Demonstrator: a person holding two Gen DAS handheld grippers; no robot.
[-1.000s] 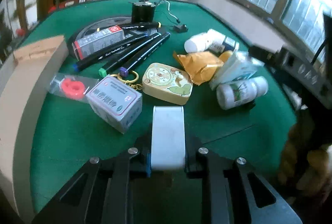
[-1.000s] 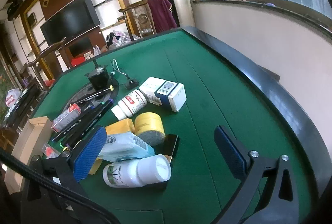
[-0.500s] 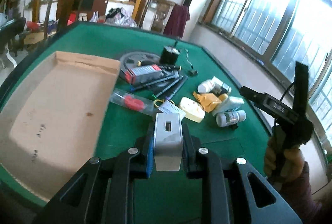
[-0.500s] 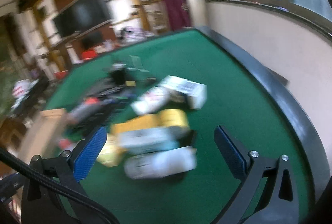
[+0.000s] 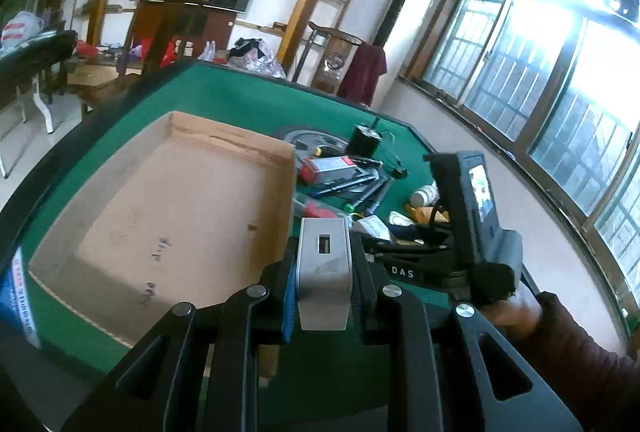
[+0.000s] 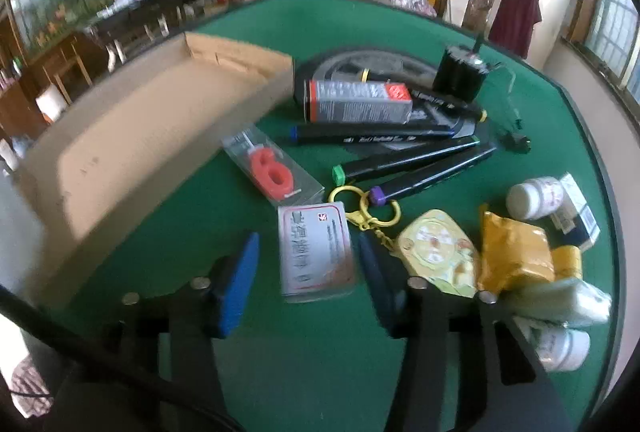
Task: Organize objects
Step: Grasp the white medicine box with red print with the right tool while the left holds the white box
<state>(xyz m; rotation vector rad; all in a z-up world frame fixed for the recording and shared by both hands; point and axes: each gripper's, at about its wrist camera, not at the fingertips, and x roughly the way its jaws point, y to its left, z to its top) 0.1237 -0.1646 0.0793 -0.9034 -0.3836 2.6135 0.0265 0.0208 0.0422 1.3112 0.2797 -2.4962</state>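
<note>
My left gripper [image 5: 325, 286] is shut on a grey rectangular block [image 5: 324, 272] and holds it in the air beside the near right corner of an open cardboard box [image 5: 172, 207]. My right gripper [image 6: 306, 268] is open, with its jaws on either side of a small white box with red print [image 6: 316, 250] that lies on the green table [image 6: 320, 344]. The cardboard box also shows in the right wrist view [image 6: 120, 151]. The right gripper's body shows in the left wrist view [image 5: 468, 228].
Markers [image 6: 404, 161], a grey and red carton [image 6: 356, 101], a red item in clear packaging [image 6: 272, 173], a yellow keychain case [image 6: 438, 250], a yellow pouch [image 6: 514, 250], white bottles [image 6: 536, 197] and a black motor [image 6: 460, 73] lie on the table.
My left gripper rose and swung left with the grey block, towards the cardboard box. My right gripper swung left and came down around the small white box.
</note>
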